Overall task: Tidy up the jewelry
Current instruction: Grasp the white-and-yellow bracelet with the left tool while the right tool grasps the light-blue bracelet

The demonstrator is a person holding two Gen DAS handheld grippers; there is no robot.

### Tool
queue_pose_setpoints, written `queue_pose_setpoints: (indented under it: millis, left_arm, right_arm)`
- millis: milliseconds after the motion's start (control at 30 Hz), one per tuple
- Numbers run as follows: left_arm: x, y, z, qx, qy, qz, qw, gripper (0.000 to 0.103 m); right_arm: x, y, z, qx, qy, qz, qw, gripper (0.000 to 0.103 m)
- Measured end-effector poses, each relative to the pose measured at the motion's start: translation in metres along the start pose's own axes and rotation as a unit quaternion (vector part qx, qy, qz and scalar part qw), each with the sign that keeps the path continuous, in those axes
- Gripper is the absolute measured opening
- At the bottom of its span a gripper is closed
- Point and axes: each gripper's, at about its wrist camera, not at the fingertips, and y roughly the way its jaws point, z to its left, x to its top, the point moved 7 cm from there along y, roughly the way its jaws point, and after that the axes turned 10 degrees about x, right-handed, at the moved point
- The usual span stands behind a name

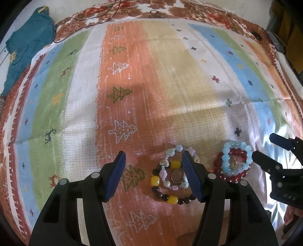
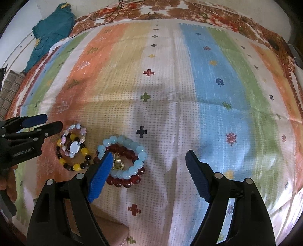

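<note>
Two jewelry piles lie on a striped cloth. A yellow-and-dark bead bracelet circles a pastel bead bracelet and a ring; the pile also shows in the right wrist view. A light blue bracelet rests on a red one around a gold piece. My left gripper is open, its right finger over the yellow pile. My right gripper is open, its left finger over the blue bracelet. Both hold nothing.
The striped cloth covers a floral bedspread. A teal garment lies at the far left, with a thin black cable beside it. The right gripper shows at the left view's right edge.
</note>
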Motion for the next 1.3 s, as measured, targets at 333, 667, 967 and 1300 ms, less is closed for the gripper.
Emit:
queue_pose_setpoints:
  millis: [333, 667, 967, 1300]
  left_arm:
    - [0.003, 0.016, -0.01, -0.003, 0.018, 0.011, 0.9998, 0.049]
    - [0.005, 0.027, -0.019, -0.004, 0.035, 0.014, 0.9993, 0.039]
    - [0.003, 0.036, -0.025, -0.006, 0.052, 0.02, 0.9985, 0.015]
    - [0.005, 0.027, -0.023, -0.005, 0.054, 0.008, 0.9985, 0.01]
  right_arm:
    - [-0.001, 0.015, -0.005, -0.002, 0.005, 0.018, 1.0, 0.058]
    - [-0.001, 0.026, -0.003, 0.021, 0.01, 0.032, 0.999, 0.034]
    - [0.002, 0.032, 0.0, 0.03, 0.008, 0.035, 0.999, 0.018]
    - [0.001, 0.03, 0.002, 0.029, 0.002, 0.025, 0.999, 0.012]
